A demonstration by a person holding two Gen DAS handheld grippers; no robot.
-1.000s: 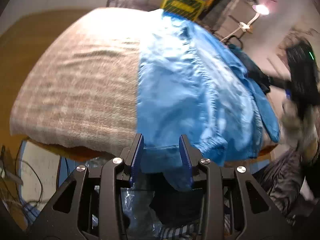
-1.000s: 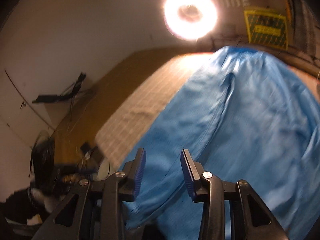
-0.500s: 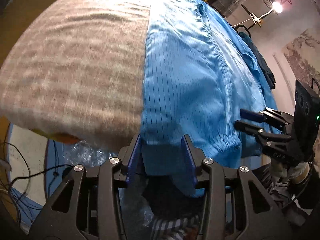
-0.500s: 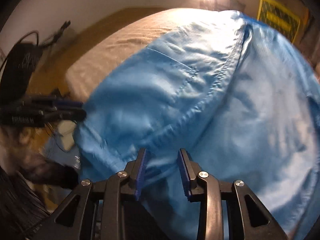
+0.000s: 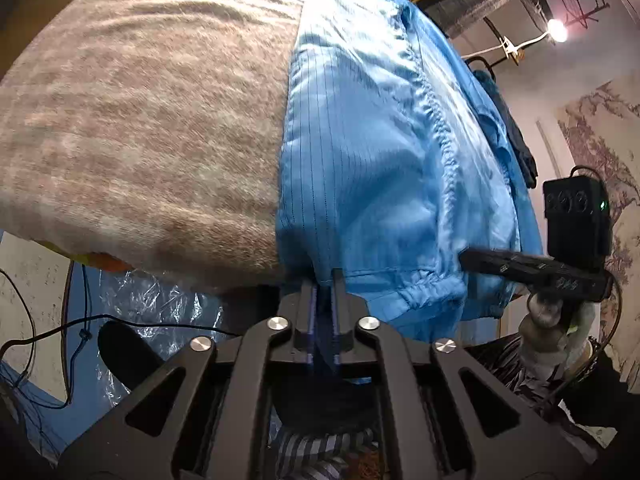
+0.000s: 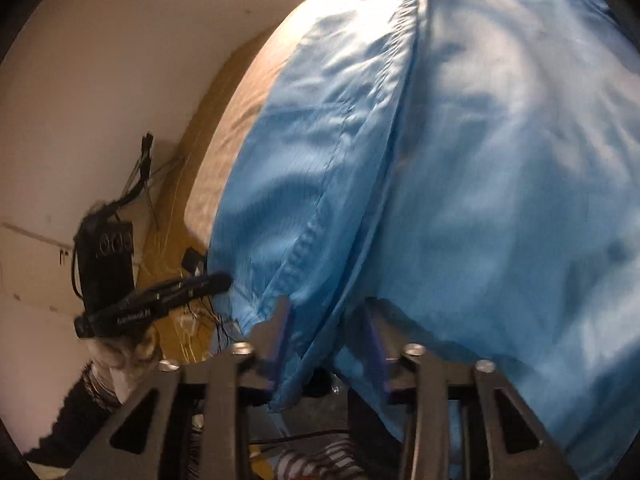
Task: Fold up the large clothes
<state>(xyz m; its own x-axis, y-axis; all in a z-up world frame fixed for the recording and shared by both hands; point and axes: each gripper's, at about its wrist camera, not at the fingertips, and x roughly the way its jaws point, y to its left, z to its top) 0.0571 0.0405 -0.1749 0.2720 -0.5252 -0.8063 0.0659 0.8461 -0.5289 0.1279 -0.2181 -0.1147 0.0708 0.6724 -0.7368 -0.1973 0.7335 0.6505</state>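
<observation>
Beige woven blanket [image 5: 140,128] over table; clear plastic sheet [image 5: 160,308] and black cable [image 5: 60,328] below.

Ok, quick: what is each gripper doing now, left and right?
Left gripper: shut on the hem of the blue garment.
Right gripper: jaws have just been closing, still apart, hem between them, not pinched yet.
</observation>
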